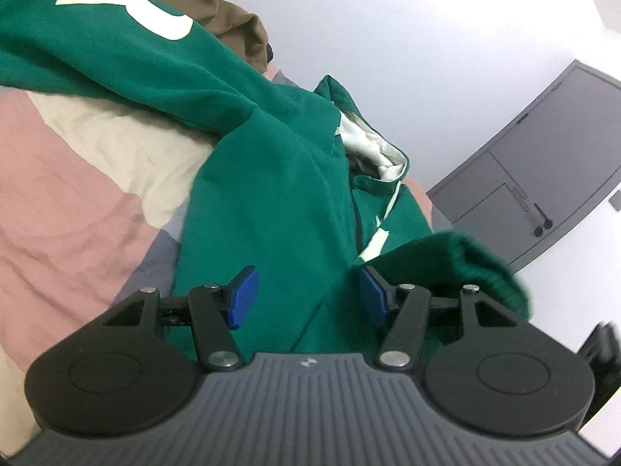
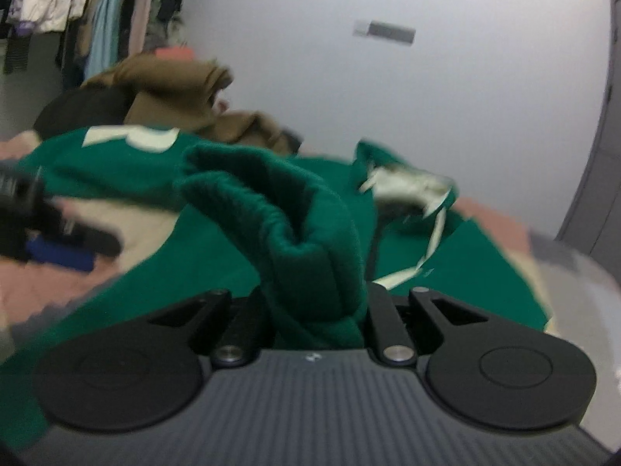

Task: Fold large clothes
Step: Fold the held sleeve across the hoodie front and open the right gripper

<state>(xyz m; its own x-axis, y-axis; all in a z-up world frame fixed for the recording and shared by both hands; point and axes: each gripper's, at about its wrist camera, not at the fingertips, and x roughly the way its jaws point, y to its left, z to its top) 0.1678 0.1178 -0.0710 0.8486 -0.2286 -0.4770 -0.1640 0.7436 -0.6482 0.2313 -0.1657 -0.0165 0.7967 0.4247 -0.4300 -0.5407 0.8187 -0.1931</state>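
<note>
A green hoodie (image 1: 268, 178) with white lettering (image 1: 128, 11) lies spread on the bed, its white-lined hood (image 1: 372, 147) toward the far side. My left gripper (image 1: 308, 297) hovers open over the hoodie's body; its blue pads (image 1: 244, 297) stand apart and press on nothing. My right gripper (image 2: 316, 303) is shut on the hoodie's ribbed sleeve cuff (image 2: 295, 233), which stands up folded between its fingers and hides the pads. In the left wrist view the same cuff (image 1: 465, 268) hangs at the right. The left gripper (image 2: 50, 233) shows blurred at the left of the right wrist view.
The bed cover (image 1: 66, 202) is patched in pink, cream and grey. A heap of brown clothes (image 2: 174, 93) lies behind the hoodie. Hanging clothes (image 2: 77, 4) fill a rack at the far left, and a grey door (image 1: 543, 163) stands in the white wall.
</note>
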